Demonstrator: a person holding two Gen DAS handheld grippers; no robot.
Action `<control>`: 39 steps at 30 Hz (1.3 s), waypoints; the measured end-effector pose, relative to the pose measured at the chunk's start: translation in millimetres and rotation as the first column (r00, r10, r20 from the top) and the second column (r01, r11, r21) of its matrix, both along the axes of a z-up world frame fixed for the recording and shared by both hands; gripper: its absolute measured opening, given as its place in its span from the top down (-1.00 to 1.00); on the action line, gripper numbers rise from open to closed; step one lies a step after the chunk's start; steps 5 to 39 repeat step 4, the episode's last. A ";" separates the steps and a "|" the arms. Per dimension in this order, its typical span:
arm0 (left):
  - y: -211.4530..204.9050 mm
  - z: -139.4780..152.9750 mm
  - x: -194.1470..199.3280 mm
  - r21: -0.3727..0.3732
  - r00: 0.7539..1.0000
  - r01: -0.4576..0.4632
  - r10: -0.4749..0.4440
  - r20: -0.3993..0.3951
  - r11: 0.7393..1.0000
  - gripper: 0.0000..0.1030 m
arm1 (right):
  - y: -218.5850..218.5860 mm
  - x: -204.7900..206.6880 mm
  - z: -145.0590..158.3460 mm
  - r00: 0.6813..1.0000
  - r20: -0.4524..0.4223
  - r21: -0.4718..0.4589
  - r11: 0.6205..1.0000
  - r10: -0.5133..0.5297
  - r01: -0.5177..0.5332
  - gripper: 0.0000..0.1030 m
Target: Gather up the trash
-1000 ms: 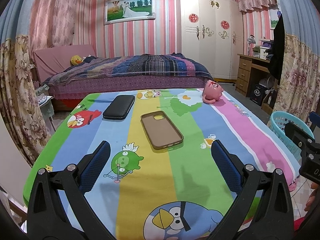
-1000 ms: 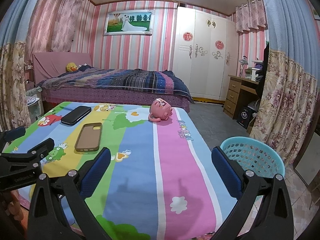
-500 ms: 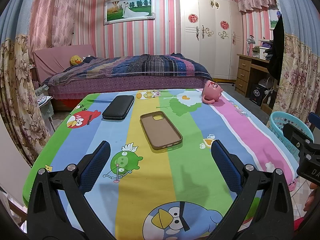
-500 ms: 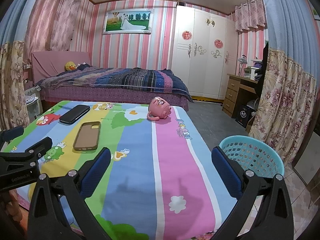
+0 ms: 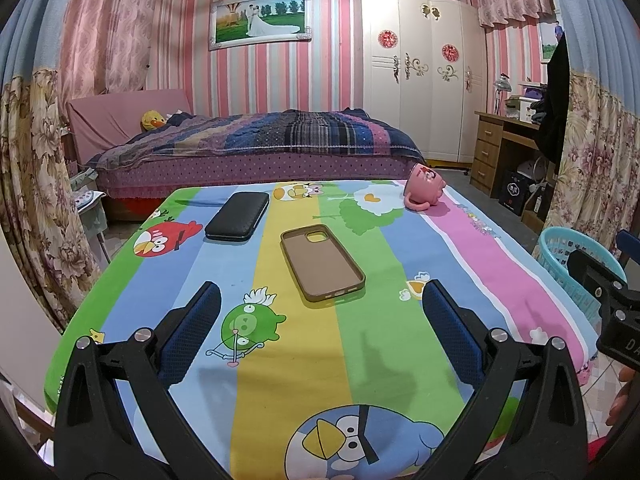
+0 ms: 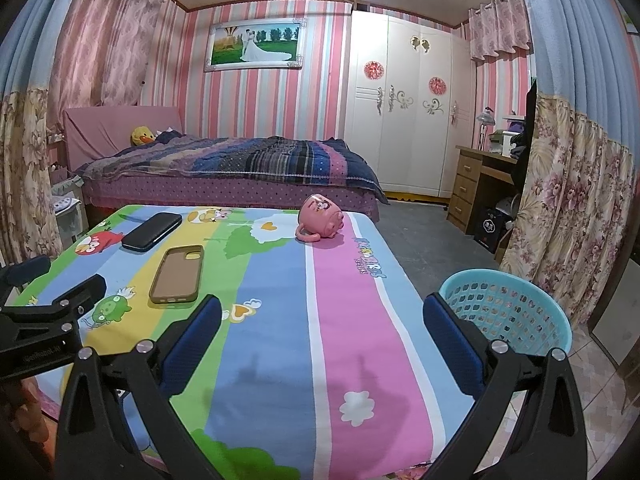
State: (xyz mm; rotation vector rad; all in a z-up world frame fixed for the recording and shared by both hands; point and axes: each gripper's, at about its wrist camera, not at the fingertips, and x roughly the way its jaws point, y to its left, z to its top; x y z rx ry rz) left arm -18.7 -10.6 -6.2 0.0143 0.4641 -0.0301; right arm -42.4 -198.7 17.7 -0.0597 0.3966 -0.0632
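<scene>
Left view: my left gripper (image 5: 320, 312) gapes wide, empty, case (image 5: 322, 263) just ahead – nothing collected yet. Right view: right gripper (image 6: 320, 324) wide too, cup (image 6: 321, 217) far, basket (image 6: 505, 312) beside table – next, I reach and close

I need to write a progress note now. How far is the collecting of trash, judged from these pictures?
Nothing looks done: no item shows inside the blue basket, though its bottom is hidden. Nothing is in hand: the left gripper and right gripper are both open and empty above the table. Left on the table: the brown phone case, the black case and the tipped pink mug.
</scene>
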 end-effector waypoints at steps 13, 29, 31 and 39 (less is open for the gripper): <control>1.8 1.5 0.8 -0.011 1.000 -0.004 0.004 -0.005 1.000 -0.89 | 0.9 -0.1 0.0 1.000 -0.003 0.000 1.000 0.001 -0.001 -0.91; 1.8 1.5 0.8 -0.011 1.000 -0.004 0.004 -0.005 1.000 -0.89 | 0.9 -0.1 0.0 1.000 -0.003 0.000 1.000 0.001 -0.001 -0.91; 1.8 1.5 0.8 -0.011 1.000 -0.004 0.004 -0.005 1.000 -0.89 | 0.9 -0.1 0.0 1.000 -0.003 0.000 1.000 0.001 -0.001 -0.91; 1.8 1.5 0.8 -0.011 1.000 -0.004 0.004 -0.005 1.000 -0.89 | 0.9 -0.1 0.0 1.000 -0.003 0.000 1.000 0.001 -0.001 -0.91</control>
